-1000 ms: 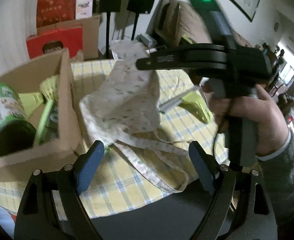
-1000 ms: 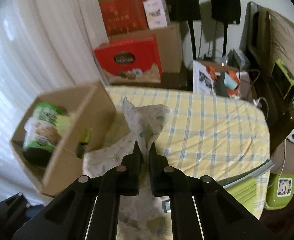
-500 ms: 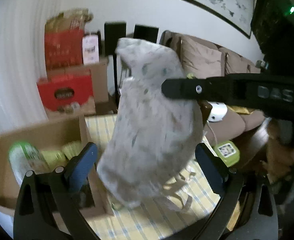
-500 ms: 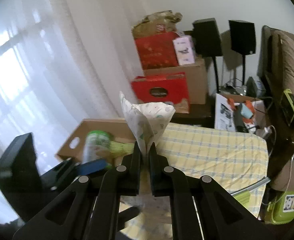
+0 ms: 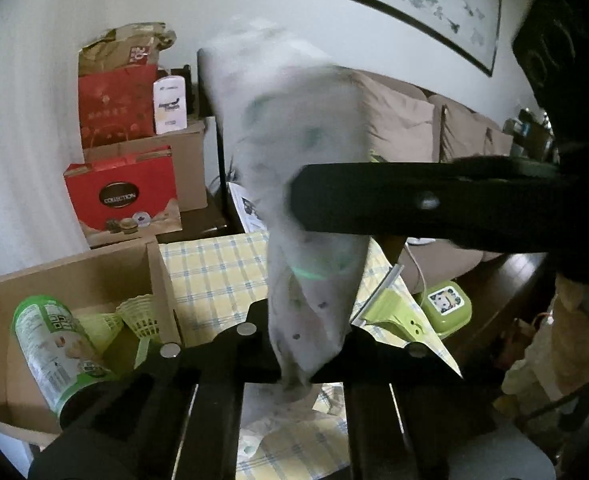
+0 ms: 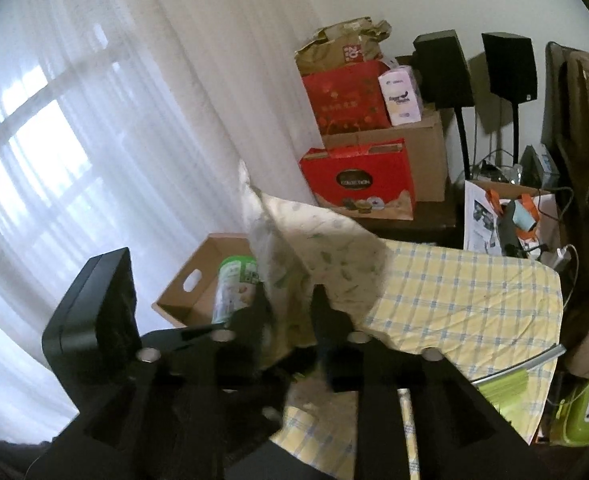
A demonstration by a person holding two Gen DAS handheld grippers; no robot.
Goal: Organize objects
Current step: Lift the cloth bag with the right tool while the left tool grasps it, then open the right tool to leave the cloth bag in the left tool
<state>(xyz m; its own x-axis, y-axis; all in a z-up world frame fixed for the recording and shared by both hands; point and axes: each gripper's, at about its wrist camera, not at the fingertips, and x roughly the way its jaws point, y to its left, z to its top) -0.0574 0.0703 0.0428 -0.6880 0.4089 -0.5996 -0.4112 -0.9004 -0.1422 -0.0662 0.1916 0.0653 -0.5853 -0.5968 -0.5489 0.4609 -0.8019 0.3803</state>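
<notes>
A pale printed cloth bag point(image 5: 294, 184) hangs in the air above the table with the yellow checked cloth point(image 5: 214, 272). My left gripper point(image 5: 302, 344) is shut on the bag's lower part. My right gripper point(image 6: 290, 300) holds the bag's upper edge point(image 6: 318, 232); its jaws stand slightly apart with cloth between them. The right gripper's body point(image 5: 434, 208) crosses the left wrist view in front of the bag. An open cardboard box point(image 5: 74, 280) sits at the table's left with a green canister point(image 5: 50, 344) and yellow-green shuttlecocks point(image 5: 138, 316) inside.
Red gift boxes point(image 6: 358, 180) and brown cartons are stacked against the wall behind the table. Two black speakers point(image 6: 442, 68) on stands and a sofa point(image 5: 434, 128) stand at the right. A green folder point(image 5: 394, 312) lies at the table's right edge; a green tin point(image 5: 446, 304) sits lower down.
Both grippers rose with the bag, lifting it off the table. The left gripper went from open to shut on the bag's lower part. The right jaws have parted slightly.
</notes>
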